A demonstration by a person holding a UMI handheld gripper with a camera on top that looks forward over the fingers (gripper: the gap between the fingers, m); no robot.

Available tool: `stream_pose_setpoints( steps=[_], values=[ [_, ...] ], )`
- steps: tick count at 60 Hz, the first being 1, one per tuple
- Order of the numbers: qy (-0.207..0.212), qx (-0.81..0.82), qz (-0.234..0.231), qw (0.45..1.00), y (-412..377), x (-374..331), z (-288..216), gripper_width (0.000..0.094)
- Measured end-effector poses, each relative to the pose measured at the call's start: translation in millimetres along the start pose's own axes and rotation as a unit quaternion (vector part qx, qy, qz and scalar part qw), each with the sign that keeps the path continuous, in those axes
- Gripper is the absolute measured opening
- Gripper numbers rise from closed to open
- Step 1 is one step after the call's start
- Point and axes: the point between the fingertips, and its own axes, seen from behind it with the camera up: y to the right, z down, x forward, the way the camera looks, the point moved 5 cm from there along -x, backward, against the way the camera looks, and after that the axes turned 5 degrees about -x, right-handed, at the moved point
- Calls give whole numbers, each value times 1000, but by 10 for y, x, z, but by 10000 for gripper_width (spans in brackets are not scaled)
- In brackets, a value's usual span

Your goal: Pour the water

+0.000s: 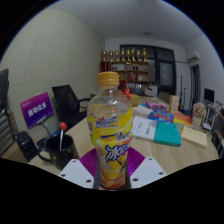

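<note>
A plastic bottle (110, 130) of yellow-orange drink with an orange cap and a blue and purple label stands upright between my fingers. My gripper (112, 172) is shut on the bottle's lower half, with the magenta pads (92, 160) pressed against its sides. A dark mug (60, 150) with a red-tipped stick in it stands on the wooden table (160, 158), left of the bottle and a little beyond it.
Books and coloured boxes (165, 128) lie on the table to the right. A purple sign (38, 107) and a black chair (68, 102) stand at the left. Shelves (128, 62) line the far wall.
</note>
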Motion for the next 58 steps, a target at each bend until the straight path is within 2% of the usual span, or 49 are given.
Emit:
stream_pose_setpoints(
  steps=[1,2,6,13,19,21,22,23,25,28,29,33,45,58],
  values=[
    [-5,-1,-2,1000,13,-33,54,385],
    [11,0,0,1000,23,-45,11,369],
    [20,10,2,1000,20,-47,28,384],
    [19,21,-1,1000,21,-46,47,382],
    [8,17,0,1000,30,-51,47,465],
    [-6,16,-1,1000,34,-60,64,526],
    [-20,16,-1,1000,37,-93,55,582],
    [-35,17,-1,999,36,-106,89,587],
    [-65,23,-9,998,8,-149,159,657],
    [-90,37,-26,995,-45,-272,193,842],
    [-95,43,-29,994,-56,-327,188,856],
    [-107,59,-35,992,-89,-625,136,833],
    [-148,33,-12,988,-250,-1762,-205,830],
    [-149,12,23,989,-267,-2819,-660,835]
  ],
)
